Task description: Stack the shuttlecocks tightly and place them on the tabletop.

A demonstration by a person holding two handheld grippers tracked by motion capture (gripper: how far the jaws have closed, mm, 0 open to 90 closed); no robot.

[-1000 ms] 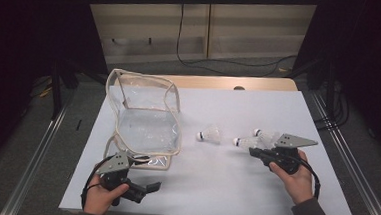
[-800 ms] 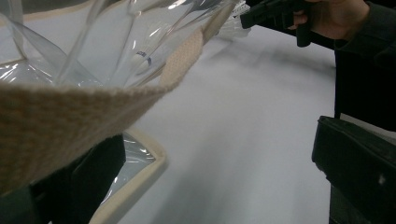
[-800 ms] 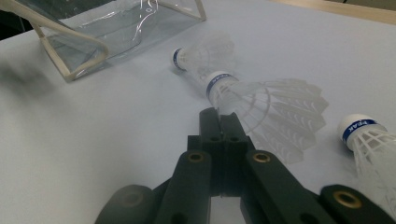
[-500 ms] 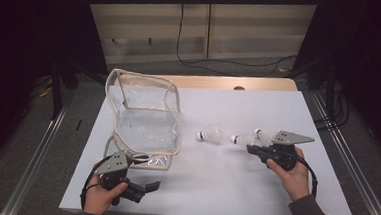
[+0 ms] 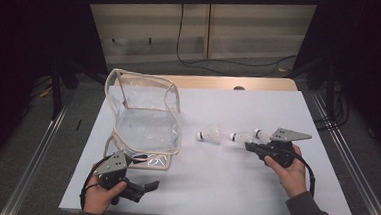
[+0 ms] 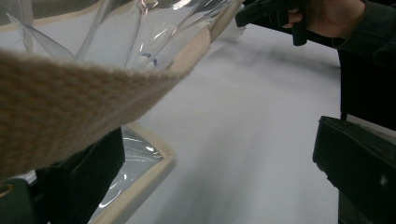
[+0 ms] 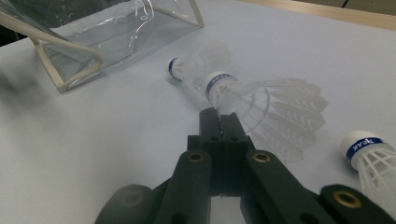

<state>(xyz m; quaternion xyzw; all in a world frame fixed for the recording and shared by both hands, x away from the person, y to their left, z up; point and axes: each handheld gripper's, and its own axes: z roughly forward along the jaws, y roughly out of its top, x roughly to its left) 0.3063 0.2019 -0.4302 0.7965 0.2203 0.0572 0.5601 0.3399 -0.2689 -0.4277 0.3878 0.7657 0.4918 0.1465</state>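
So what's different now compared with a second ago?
Little. The right gripper, shut on a shuttlecock, has carried it slightly toward the clear bag; it was already pinched a second ago. The left gripper has stayed where it was by the bag's near edge, jaws apart. The two other shuttlecocks and the bag lie as before.

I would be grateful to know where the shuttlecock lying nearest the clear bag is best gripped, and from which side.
Grip that shuttlecock at its blue-banded cork, probably from above, jaws across its axis. It lies on its side, cork towards the clear bag; the cork looks solid, the open skirt flimsy.
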